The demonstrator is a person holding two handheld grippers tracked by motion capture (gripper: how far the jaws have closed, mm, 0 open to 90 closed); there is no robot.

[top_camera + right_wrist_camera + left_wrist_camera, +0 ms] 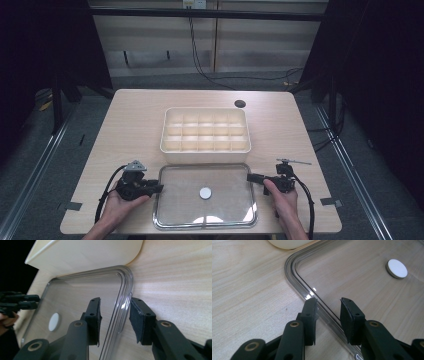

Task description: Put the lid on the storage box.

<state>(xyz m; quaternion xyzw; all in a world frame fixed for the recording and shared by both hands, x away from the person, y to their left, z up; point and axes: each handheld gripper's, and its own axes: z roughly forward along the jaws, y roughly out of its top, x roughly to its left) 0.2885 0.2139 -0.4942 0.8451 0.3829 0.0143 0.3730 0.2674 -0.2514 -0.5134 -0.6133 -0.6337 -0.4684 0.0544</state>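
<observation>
Both grippers straddle the clear lid's rim: left gripper has its jaws narrowed across the left edge of the transparent lid, the rim between the pads with gaps visible, and right gripper brackets the right edge the same way, not yet pinching. That lid lies flat on the wooden table, its white knob centred, just in front of the cream compartment box.

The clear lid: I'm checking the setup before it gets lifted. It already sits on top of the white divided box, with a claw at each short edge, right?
Not on the box. The high view shows the clear lid flat on the table in front of the white divided box. The left claw and right claw do straddle its short edges.
</observation>
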